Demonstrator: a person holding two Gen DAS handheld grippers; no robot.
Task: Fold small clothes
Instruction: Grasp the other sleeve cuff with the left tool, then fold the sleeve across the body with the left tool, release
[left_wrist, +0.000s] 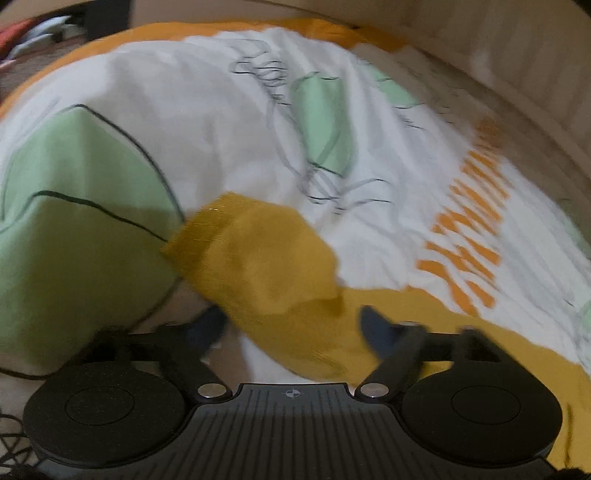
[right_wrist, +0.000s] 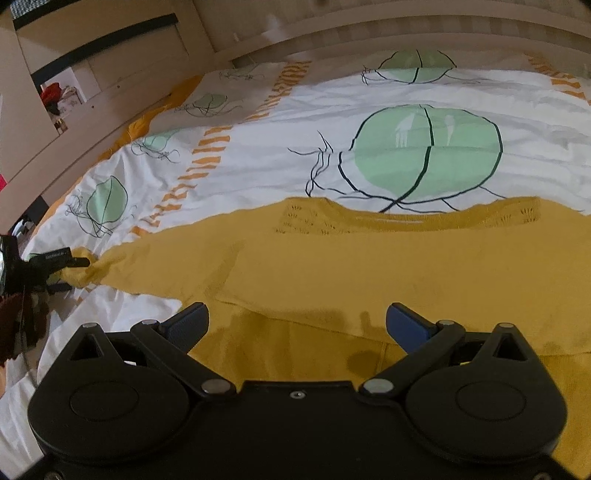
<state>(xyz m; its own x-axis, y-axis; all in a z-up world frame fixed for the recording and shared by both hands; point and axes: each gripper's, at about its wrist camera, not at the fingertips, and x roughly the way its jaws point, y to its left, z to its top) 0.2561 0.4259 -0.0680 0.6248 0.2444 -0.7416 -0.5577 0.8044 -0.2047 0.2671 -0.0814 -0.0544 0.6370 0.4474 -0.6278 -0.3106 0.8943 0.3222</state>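
A mustard sweater (right_wrist: 332, 266) is lying flat on the patterned bedspread (right_wrist: 258, 155). The left gripper (left_wrist: 291, 325) is straddling the sleeve cuff (left_wrist: 255, 258); whether its pads are pinching is unclear. The right gripper (right_wrist: 297, 325) is hovering wide open over the sweater body, holding nothing. Likely the sleeve fold is starting; next, carrying the cuff across the chest.

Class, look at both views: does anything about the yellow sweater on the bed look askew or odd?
Yes. The yellow sweater lies mostly flat on the bedspread, but its sleeve is bunched and crumpled between the left claw fingers, not laid straight.
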